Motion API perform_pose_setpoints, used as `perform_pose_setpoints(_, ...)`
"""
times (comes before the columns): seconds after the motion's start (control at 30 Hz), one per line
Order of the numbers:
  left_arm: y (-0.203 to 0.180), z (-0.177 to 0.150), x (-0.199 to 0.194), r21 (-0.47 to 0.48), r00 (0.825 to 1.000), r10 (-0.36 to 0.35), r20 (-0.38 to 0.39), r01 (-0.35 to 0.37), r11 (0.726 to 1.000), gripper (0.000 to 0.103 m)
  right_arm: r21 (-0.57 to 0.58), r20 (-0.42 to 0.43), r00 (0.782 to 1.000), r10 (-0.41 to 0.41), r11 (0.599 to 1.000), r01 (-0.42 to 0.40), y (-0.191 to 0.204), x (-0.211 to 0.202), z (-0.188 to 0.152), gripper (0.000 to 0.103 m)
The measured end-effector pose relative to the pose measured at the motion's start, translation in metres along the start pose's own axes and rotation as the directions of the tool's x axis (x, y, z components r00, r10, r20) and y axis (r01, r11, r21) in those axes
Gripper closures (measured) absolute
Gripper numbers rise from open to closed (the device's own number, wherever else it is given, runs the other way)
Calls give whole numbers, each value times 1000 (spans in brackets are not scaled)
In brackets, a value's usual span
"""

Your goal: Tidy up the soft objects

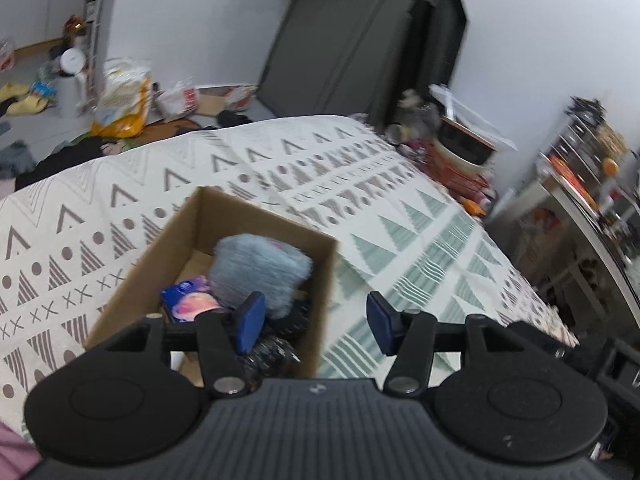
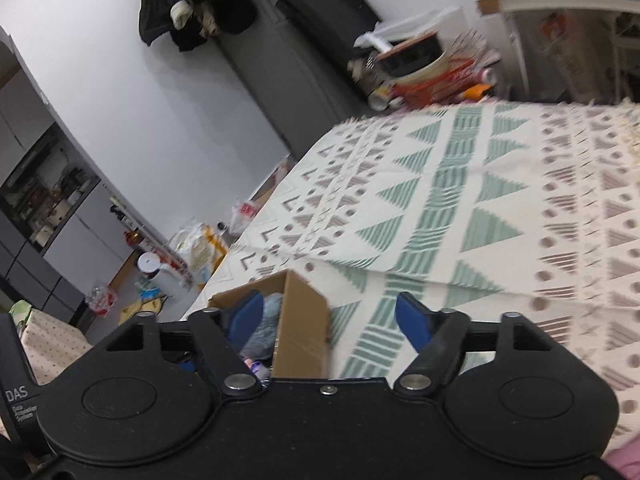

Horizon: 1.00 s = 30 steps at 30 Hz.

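An open cardboard box [image 1: 132, 280] stands on the patterned bedspread [image 1: 360, 184]. Inside lie a fluffy grey-blue plush [image 1: 260, 272], a purple-blue packet [image 1: 190, 298] and a dark object [image 1: 280, 344] near the front wall. My left gripper [image 1: 316, 322] hovers above the box's right front corner, open, with nothing between its blue pads [image 1: 250, 322]. In the right wrist view the same box [image 2: 302, 320] sits low at the centre-left with the plush [image 2: 262, 332] showing inside. My right gripper [image 2: 328, 320] is open over the box's right wall, holding nothing.
Bags and clutter [image 1: 120, 104] lie on the floor beyond the bed's far edge. A heap of boxes and rolls [image 1: 448, 148] stands at the bed's far right corner, with shelving [image 1: 580, 168] alongside. Dark clothes [image 2: 196, 0] hang on the wall. The bedspread [image 2: 500, 208] spreads wide to the right.
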<state>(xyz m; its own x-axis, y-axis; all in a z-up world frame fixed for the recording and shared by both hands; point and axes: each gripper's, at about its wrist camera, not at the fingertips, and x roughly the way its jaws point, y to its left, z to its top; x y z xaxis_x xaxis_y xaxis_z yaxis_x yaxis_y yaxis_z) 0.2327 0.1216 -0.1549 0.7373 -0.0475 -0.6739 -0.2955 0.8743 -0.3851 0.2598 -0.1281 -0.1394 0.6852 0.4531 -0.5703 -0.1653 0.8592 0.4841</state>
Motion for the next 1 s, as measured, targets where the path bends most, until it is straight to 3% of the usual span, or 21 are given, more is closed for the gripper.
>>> perform_pose_setpoints(0.1, -14, -7, -19, 34, 1000, -27, 11, 27, 999, 48, 16, 27, 1000, 3, 1000, -4, -10, -19, 3, 24)
perform_pose_setpoints(0.23, -29, -15, -46, 66, 999, -46, 26, 44, 997, 48, 25, 66, 998, -16, 1000, 14, -21, -45, 3, 12)
perform_pose_setpoints(0.33, -37, -18, -64, 81, 998, -49, 35, 46, 996, 48, 28, 73, 997, -16, 1000, 14, -27, -61, 1, 10)
perform_pose_setpoints(0.43, -45, -20, -83, 108, 997, -64, 33, 60, 992, 48, 22, 86, 996, -28, 999, 26, -32, -78, -2, 0)
perform_pose_setpoints(1.0, -76, -43, -168, 220, 991, -121, 60, 105, 970, 48, -82, 134, 990, -33, 996, 44, -31, -154, -14, 0)
